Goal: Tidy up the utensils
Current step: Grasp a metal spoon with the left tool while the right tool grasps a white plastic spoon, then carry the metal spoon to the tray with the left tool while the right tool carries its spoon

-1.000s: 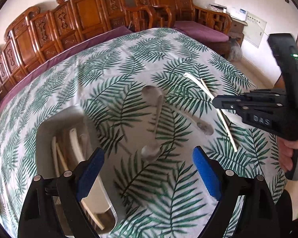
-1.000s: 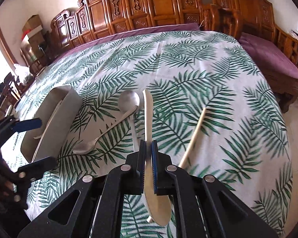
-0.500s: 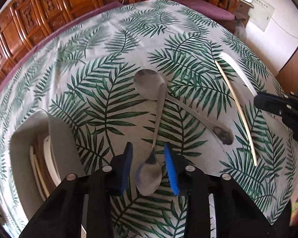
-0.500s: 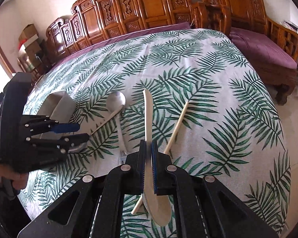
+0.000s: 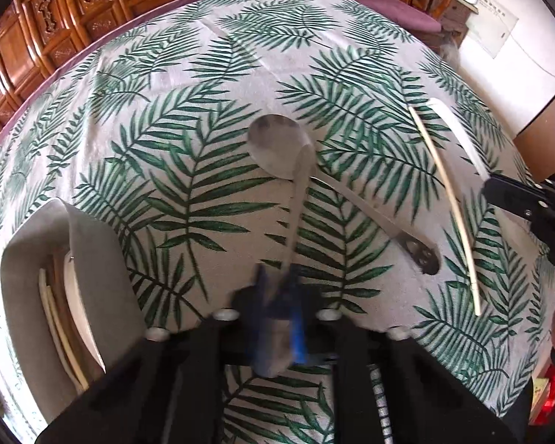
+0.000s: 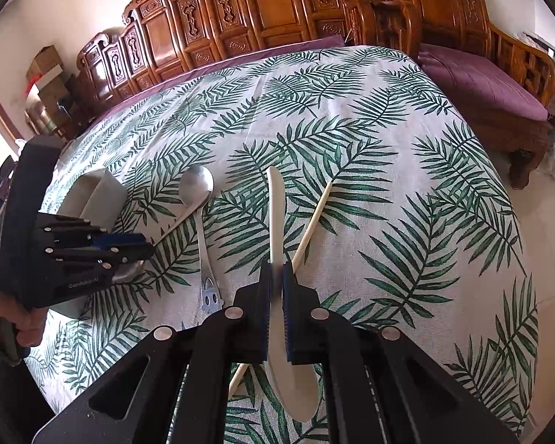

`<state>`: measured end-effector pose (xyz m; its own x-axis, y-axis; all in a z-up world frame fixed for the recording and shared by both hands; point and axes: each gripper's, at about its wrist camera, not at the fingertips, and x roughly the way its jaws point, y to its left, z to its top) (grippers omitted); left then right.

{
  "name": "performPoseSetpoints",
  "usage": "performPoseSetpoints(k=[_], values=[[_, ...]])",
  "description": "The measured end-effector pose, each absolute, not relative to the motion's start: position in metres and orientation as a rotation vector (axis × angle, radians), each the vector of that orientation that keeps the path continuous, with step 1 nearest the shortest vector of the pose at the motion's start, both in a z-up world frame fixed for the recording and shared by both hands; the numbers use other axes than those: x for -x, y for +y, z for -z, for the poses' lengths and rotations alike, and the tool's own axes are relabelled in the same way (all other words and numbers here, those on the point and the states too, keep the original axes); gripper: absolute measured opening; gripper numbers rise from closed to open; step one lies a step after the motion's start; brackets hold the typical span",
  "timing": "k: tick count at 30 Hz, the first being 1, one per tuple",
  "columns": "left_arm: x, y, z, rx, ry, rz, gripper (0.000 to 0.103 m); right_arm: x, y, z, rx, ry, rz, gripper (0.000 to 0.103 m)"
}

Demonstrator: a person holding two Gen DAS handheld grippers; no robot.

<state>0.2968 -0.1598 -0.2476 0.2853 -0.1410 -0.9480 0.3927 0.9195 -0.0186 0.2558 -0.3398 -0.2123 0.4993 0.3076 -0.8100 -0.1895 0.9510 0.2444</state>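
My left gripper [image 5: 279, 309] is shut on a small metal spoon [image 5: 296, 222] by its bowl end; the handle points away and lies over a large metal spoon [image 5: 277, 148]. My right gripper [image 6: 276, 296] is shut on a white plastic spoon [image 6: 275, 214], its bowl [image 6: 292, 388] under the jaws. A wooden chopstick [image 6: 310, 222] lies beside it on the cloth and also shows in the left wrist view [image 5: 447, 199]. The grey utensil tray [image 5: 92, 277] at the left holds several pale utensils [image 5: 55, 318]. The left gripper shows in the right wrist view [image 6: 129, 244].
The table wears a palm-leaf cloth [image 6: 351, 129]. Carved wooden chairs [image 6: 277, 7] line the far edge, and a bench with a purple cushion [image 6: 481, 81] stands at the right. The table's right edge drops to the floor [image 6: 544, 222].
My left gripper has come down and closed on the small metal spoon; a second ago it was wide open. My right gripper keeps its hold on the white spoon.
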Motion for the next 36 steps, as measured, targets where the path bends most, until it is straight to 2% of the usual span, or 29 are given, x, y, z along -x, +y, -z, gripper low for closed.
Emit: performPoseSetpoints(k=[10, 24, 36], values=[[-0.284, -0.161, 0.243, -0.232, 1.208, 0.352, 0.002, -0.254, -0.333, 0.205, -0.104, 0.990, -0.311, 0.007], [-0.257, -0.149, 0.189, -0.206, 1.070, 0.365, 0.002, -0.250, -0.320, 0.191, -0.084, 0.970, -0.334, 0.007], [-0.226, -0.101, 0.161, -0.189, 1.000, 0.339, 0.002, -0.244, -0.302, 0.172, -0.057, 0.934, -0.375, 0.007]])
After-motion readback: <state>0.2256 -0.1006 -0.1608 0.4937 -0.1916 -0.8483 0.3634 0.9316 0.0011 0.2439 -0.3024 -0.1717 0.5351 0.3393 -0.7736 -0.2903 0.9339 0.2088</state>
